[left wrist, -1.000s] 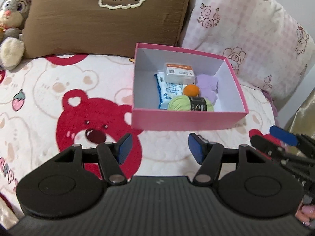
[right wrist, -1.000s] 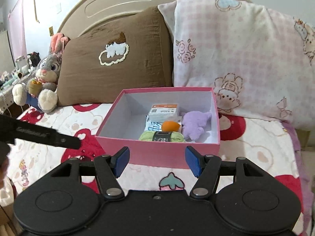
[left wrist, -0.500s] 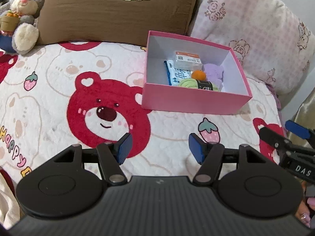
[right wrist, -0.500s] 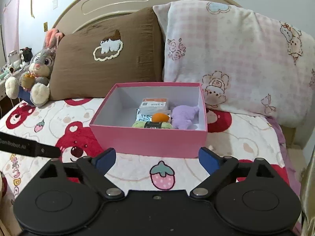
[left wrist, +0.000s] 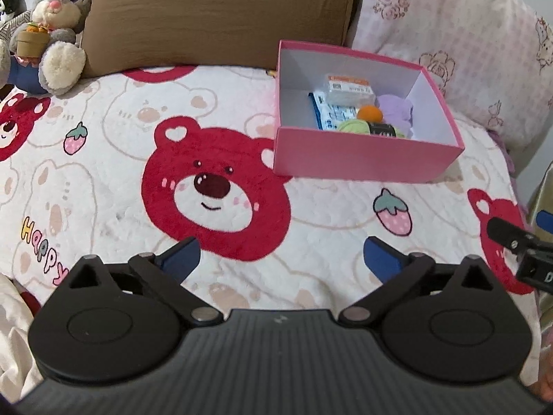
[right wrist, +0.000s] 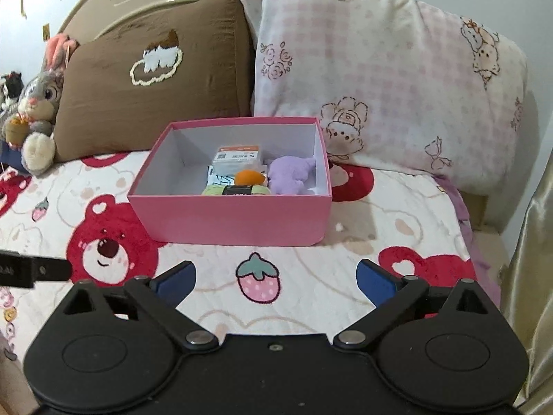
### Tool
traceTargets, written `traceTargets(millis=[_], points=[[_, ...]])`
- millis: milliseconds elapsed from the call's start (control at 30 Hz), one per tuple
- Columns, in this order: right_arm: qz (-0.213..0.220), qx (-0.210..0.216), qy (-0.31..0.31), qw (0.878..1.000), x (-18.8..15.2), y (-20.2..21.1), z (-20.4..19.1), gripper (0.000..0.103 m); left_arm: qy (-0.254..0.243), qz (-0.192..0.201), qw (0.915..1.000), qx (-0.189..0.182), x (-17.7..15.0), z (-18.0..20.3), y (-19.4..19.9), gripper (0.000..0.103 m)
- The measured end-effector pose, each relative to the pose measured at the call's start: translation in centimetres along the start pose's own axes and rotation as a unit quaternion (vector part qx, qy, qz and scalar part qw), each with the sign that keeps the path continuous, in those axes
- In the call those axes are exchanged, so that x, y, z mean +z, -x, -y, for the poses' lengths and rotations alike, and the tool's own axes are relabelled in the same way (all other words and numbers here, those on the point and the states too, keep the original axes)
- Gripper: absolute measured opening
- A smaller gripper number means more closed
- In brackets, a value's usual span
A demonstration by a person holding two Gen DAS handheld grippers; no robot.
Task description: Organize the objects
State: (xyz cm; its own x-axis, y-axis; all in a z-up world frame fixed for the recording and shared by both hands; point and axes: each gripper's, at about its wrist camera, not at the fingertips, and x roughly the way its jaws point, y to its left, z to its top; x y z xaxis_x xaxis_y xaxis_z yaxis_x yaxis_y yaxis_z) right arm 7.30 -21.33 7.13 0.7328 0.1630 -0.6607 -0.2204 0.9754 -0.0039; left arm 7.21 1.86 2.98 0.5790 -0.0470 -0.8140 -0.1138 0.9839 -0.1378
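The pink box (right wrist: 238, 214) sat on the bear-print blanket (left wrist: 103, 159), ahead of both pairs of fingers and well apart from them: straight in front of the right gripper (right wrist: 276, 278), ahead and off to the right of the left gripper (left wrist: 281, 254). Inside it, bunched toward the wall nearest the pink pillow (right wrist: 380, 86), lay a white carton (right wrist: 237, 157), a printed packet (left wrist: 331, 114), an orange ball (right wrist: 248, 177), a green yarn skein (right wrist: 235, 191) and a purple plush (right wrist: 292, 176).

Both grippers' jaws had just been opening and stood wide, with nothing between them; only blanket showed in the gaps. No loose item lay on the blanket near either pair of fingers, so the sorting looked close to done, and the likely step was either to take the box by its walls or to settle its contents.

To do that well, each gripper should come at a side wall squarely, one pad inside and one outside, and close gently, since thin card would probably buckle. On soft bedding the box could tip, so both sides should lift together and level, keeping the round ball from rolling.
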Motion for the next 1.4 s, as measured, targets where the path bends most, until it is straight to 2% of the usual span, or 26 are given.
traceTargets(millis=[167, 367, 433, 533, 633, 833, 1400], points=[[-0.008, -0.002, -0.011, 1.000, 0.2, 0.1, 0.3, 0.101, -0.008, -0.004, 1.0000, -0.004, -0.1, 0.8, 0.1, 0.103], [-0.024, -0.005, 0.003, 1.000, 0.6, -0.1, 0.0, 0.101, -0.022, -0.031, 0.9993, 0.005, 0.5, 2.1, -0.5, 0.103], [-0.038, -0.004, 0.005, 0.999, 1.0, -0.2, -0.2, 0.101, -0.023, -0.039, 0.9990, 0.004, 0.9, 2.2, -0.4, 0.103], [-0.060, -0.010, 0.017, 0.998, 1.7, -0.6, -0.5, 0.101, -0.024, -0.029, 0.9993, 0.004, 1.2, 2.3, 0.3, 0.103], [-0.061, -0.017, 0.015, 0.998, 2.1, -0.6, -0.5, 0.101, -0.028, -0.029, 0.9992, 0.007, 1.6, 2.4, 0.6, 0.103], [-0.068, 0.003, -0.014, 0.998, 2.2, -0.8, 0.1, 0.101, -0.023, -0.041, 0.9989, 0.007, 1.9, 2.3, 0.4, 0.103], [-0.076, 0.002, 0.002, 0.997, 1.8, -1.0, -0.5, 0.101, -0.027, -0.042, 0.9987, 0.011, 1.2, 2.1, 0.0, 0.103]])
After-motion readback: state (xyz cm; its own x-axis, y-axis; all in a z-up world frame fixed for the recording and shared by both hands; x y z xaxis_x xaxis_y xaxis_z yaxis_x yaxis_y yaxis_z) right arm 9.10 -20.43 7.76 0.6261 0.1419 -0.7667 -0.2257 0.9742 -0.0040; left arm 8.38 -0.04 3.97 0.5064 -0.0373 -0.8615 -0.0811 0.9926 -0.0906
